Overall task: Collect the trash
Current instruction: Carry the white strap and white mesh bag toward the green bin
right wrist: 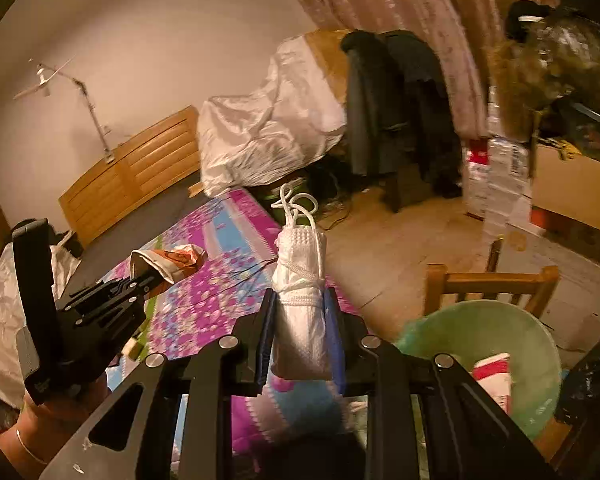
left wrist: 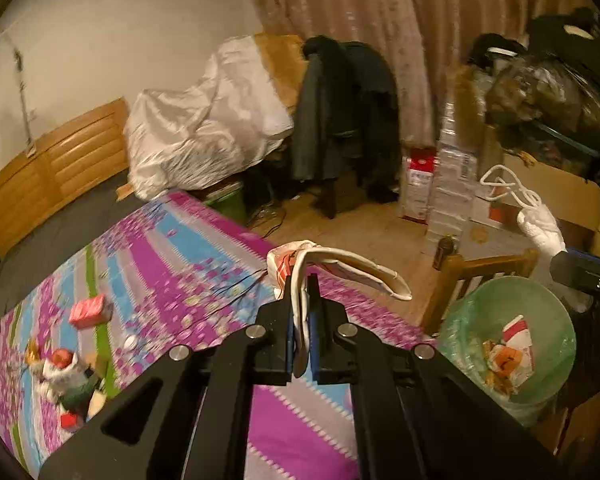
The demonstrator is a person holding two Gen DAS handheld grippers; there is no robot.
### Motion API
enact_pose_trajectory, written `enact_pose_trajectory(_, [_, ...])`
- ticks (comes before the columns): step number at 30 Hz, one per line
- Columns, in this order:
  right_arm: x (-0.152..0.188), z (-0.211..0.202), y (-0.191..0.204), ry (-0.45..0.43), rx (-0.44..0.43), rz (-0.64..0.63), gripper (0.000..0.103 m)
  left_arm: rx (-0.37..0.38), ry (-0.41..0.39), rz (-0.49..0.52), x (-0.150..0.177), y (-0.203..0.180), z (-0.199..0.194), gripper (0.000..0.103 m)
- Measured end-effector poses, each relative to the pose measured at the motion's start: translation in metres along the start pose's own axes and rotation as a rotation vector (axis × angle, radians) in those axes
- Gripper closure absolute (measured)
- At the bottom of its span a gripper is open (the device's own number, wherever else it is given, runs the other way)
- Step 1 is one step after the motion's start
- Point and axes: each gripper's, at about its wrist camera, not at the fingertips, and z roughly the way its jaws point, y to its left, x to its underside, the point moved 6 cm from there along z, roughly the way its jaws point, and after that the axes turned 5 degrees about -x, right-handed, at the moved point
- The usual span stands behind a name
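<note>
Bin (left wrist: 540,300) w/ wrappers (left wrist: 510,354) – green liner.

left gripper (left wrist: 302,292) jaws pinching crumpled wrapper (left wrist: 300,264), seemingly paper

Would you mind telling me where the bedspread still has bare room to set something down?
The bedspread is bare from the red box across to its floor-side edge, and up to the grey sheet. It is crowded at the near corner, around the trash pile.

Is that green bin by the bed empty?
No, the green-lined bin already holds several pieces of red-and-white and orange packaging at its bottom.
</note>
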Motion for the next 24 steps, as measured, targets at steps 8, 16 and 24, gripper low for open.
enact_pose_trajectory(8, [-0.006,-0.021,-0.049,-0.033,0.105,0.044,0.078,0.088,-0.031,0.099,-0.021,-0.068,0.009,0.099])
enact_pose_trajectory(16, [0.004,-0.047,-0.116,-0.043,0.250,0.115,0.078,0.199,-0.020,0.165,-0.027,-0.132,0.020,0.099])
enact_pose_trajectory(24, [0.021,-0.064,-0.175,-0.034,0.351,0.220,0.078,0.286,0.007,0.242,-0.027,-0.185,0.028,0.099])
